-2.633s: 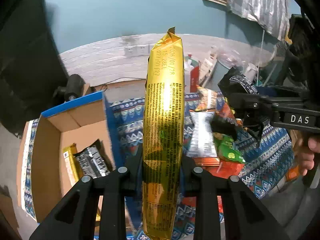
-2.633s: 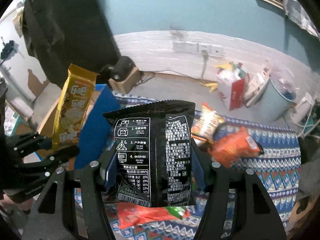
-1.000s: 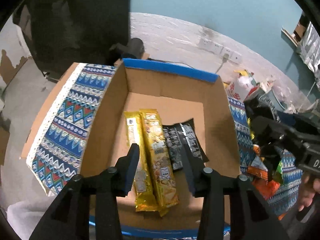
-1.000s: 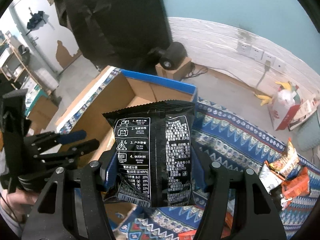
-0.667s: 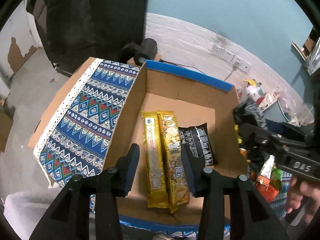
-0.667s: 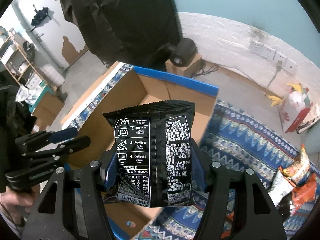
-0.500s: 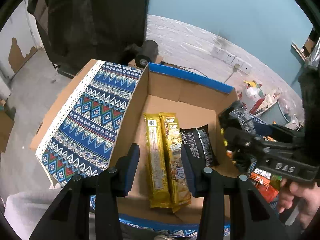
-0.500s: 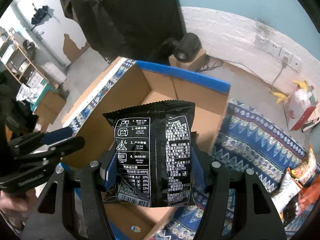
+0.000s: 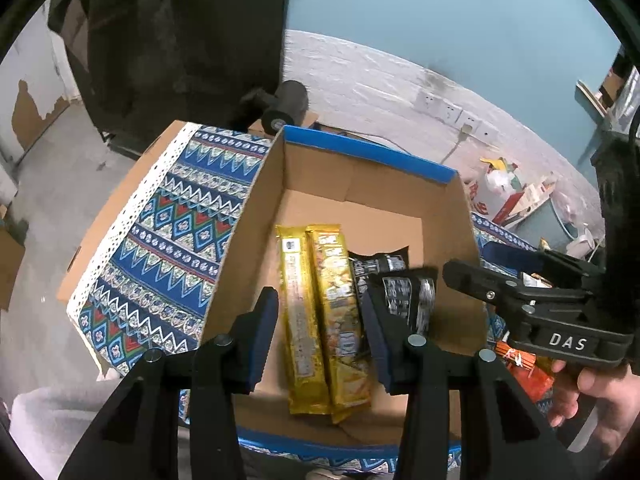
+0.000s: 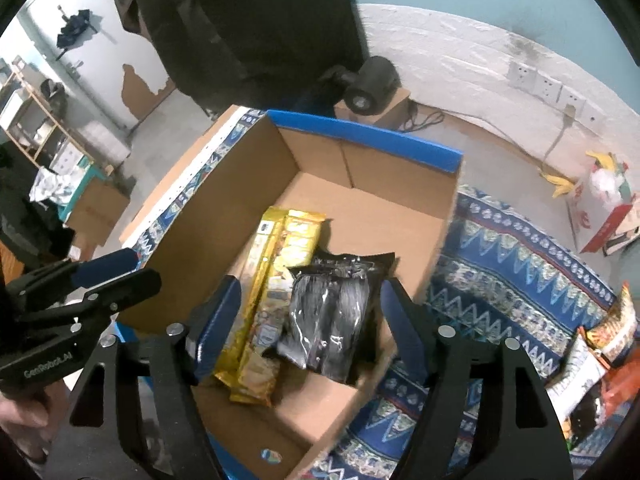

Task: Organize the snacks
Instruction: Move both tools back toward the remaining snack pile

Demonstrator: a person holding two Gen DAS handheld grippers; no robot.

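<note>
A: Take the cardboard box (image 10: pixel 224 208) as the marker, and start on its left; what is there?

B: Left of the box, the left gripper (image 10: pixel 116 270) hangs over the near left corner, jaws a narrow way apart, nothing between them; a hand holds its grip at the edge of the view.

A: And inside the box?

B: Two gold packets (image 9: pixel 320 312) lie side by side on the floor of the box, long ends toward the far wall; just right of them a black packet (image 9: pixel 380 264) lies flat; a second black packet (image 10: pixel 332 312), blurred, sits over it, whether resting or falling I cannot tell.

A: The right gripper?

B: The right gripper (image 10: pixel 308 320) is over the near right part of the box; its jaws have just been opening, wide now, pads clear of the blurred packet between them.

A: Right of the box?

B: A patterned blue cloth (image 10: pixel 520 264); more snack bags (image 10: pixel 600 344) at its far right edge.
</note>
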